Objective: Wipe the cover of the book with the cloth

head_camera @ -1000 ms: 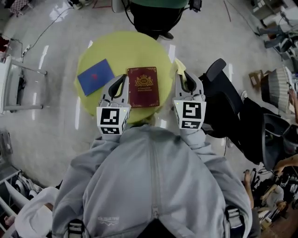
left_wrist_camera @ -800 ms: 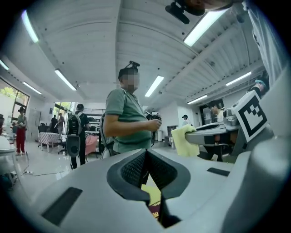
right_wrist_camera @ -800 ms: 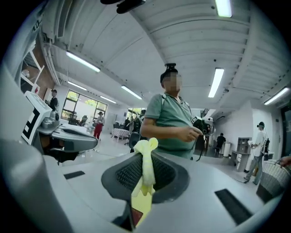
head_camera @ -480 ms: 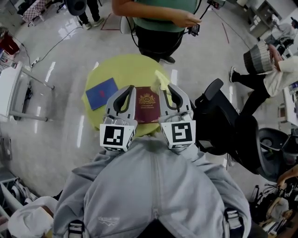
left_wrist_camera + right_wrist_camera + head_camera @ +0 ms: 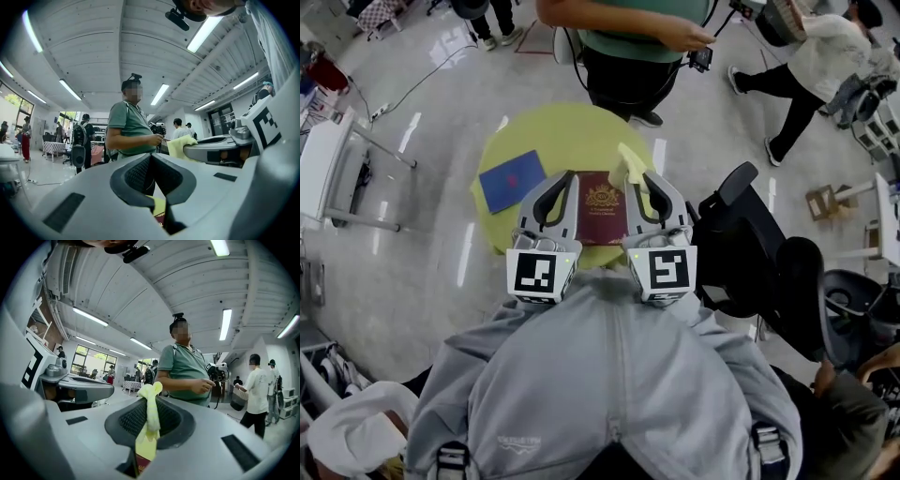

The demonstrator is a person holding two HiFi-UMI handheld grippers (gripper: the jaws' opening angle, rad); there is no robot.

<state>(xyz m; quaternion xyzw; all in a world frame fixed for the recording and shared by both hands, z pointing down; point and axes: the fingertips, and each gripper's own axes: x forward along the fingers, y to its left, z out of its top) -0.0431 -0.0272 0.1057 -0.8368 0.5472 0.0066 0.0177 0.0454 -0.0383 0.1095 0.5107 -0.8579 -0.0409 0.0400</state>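
My right tongs [image 5: 149, 401] are pinched on the cloth [image 5: 151, 416], a soft pale-yellow strip that bunches above the ribbed black pads [image 5: 131, 420] and hangs limp below them. My left tongs [image 5: 151, 159] are closed on nothing, tips together. Below and between the two lies the book [image 5: 600, 208], flat and dark red, with a gold crest on its cover. It rests on a round yellow-green table [image 5: 553, 141]. Left of my left tongs lies a flat blue rectangle [image 5: 512, 181], apart from the book.

bright ceiling strip lights [image 5: 225, 318], glare on the floor [image 5: 403, 141], fisheye bending at edges.
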